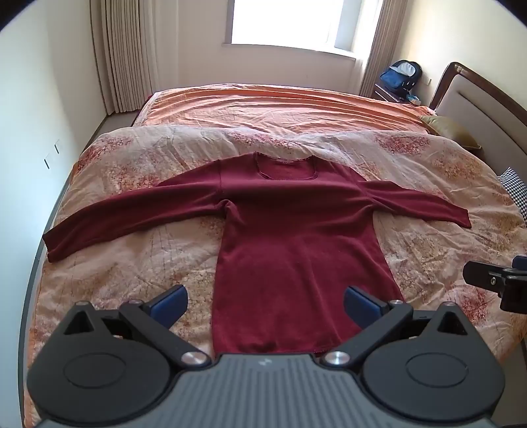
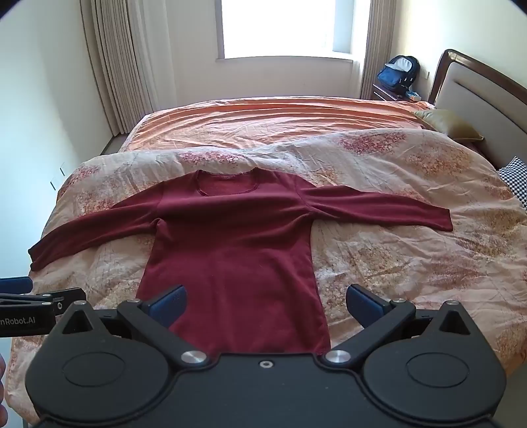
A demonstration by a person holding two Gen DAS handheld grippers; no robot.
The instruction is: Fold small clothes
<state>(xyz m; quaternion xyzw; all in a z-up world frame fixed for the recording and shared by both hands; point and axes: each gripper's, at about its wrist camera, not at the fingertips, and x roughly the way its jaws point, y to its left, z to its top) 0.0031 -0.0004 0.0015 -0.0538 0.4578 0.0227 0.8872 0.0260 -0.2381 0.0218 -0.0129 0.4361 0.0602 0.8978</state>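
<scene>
bedroom, top spread flat, folding not begun

sunlit bedroom with a bed [image 1: 428,263] under a patterned quilt [image 1: 131,263], a window [image 1: 283,19] and curtains [image 1: 122,56] behind it. a dark red top [image 1: 296,250] lies flat on the quilt, neck toward the window, hem at the near edge, both sleeves stretched straight out to the sides. no fold shows anywhere on it, so i judge the task to be at its very start: sleeves still to be brought in, then the body doubled over

left gripper [image 1: 265,304] hangs above the hem, tilted steeply down toward the top, its jaws spread wide with nothing between the blue pads but the cloth lying below, not touched as far as the view shows. right gripper [image 2: 265,304] sits just beside it, over the hem's right corner, tilted down the same way, jaws spread wide too and holding nothing. each gripper's tip shows at the edge of the other's view, so the two are close, side by side
</scene>
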